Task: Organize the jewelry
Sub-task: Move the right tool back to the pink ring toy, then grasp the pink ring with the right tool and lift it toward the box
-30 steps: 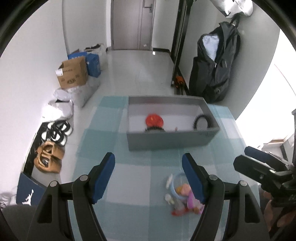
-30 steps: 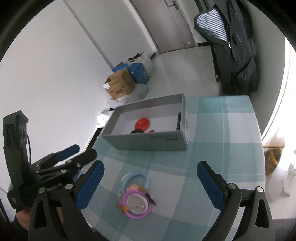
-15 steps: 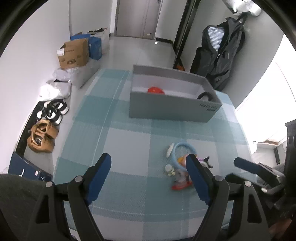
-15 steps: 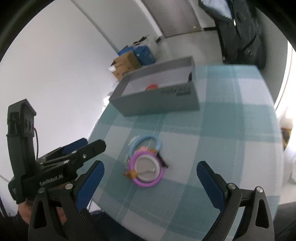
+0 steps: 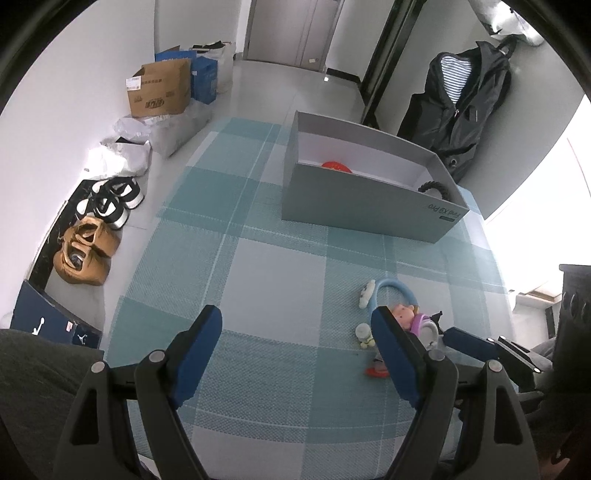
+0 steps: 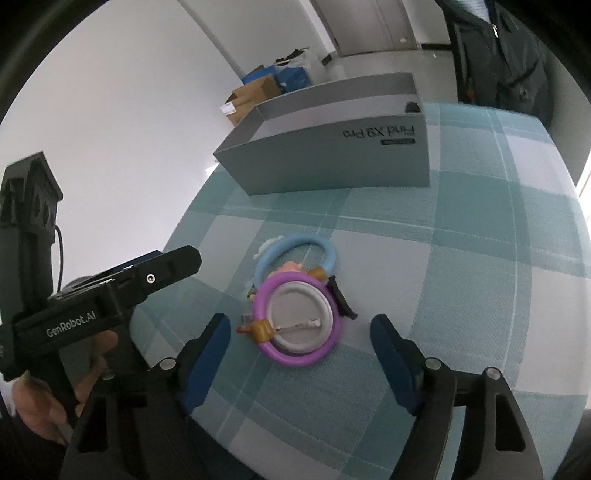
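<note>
Two bracelets lie mid-table, box beyond.

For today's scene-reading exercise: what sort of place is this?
Probably a home entryway: shoes lined along the wall, a dark jacket hanging up, cardboard boxes near a door.

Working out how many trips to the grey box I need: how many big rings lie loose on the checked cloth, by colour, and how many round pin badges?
purple ring: 1
blue ring: 1
round pin badge: 1
Total: 3
</note>
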`<state>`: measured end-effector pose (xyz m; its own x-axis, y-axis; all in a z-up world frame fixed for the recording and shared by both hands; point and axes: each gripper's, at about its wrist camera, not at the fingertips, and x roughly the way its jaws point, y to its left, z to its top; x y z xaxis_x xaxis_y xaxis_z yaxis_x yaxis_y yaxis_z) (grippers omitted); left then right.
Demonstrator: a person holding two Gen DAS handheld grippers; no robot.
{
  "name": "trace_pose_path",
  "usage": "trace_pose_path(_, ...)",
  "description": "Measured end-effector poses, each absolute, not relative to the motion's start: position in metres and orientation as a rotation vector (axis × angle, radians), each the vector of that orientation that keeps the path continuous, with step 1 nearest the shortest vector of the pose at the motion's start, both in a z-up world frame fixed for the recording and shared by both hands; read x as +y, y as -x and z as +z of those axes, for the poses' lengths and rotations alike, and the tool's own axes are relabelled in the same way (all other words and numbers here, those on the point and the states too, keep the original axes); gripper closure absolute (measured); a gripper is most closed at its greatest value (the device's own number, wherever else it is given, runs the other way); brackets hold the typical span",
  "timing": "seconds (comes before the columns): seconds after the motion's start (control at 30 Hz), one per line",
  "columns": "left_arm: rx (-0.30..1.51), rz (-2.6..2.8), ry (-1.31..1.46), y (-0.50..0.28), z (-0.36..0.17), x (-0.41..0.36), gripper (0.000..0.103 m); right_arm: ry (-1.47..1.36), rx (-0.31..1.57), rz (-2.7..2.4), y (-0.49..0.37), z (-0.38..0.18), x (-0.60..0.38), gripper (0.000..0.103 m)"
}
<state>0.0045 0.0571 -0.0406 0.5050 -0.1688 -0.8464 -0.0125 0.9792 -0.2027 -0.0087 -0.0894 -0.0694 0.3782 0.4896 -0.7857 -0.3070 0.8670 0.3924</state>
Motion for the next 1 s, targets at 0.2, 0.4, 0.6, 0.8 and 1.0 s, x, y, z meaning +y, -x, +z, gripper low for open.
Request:
trace_pose_path(0.2,1.044,-0.090,0.204,-0.005,-0.041,0.059,0.023,-0.132,1.059,0.495,0.008,-0.069,-0.083,0.045)
trace_pose_path(0.4,1.049,-0.091,0.218,-0.007,-0.042,0.061,0.023,-0.138,1.054,0.498,0.010,-0.067,-0.086,0.049)
trace_pose_path(0.6,1.059,-0.091,0.223,-0.008,-0.044,0.060,0.023,-0.206,1.032,0.515,0.011,-0.059,-0.098,0.049)
trace_pose_path(0.8,1.059,-0.117,0.217,-0.007,-0.045,0.057,0.023,-0.276,1.008,0.513,0.009,-0.051,-0.112,0.049)
trace_pose_path(1.0,1.058,-0.173,0.182,-0.007,-0.045,0.044,0.023,-0.320,0.964,0.483,0.006,-0.038,-0.129,0.049)
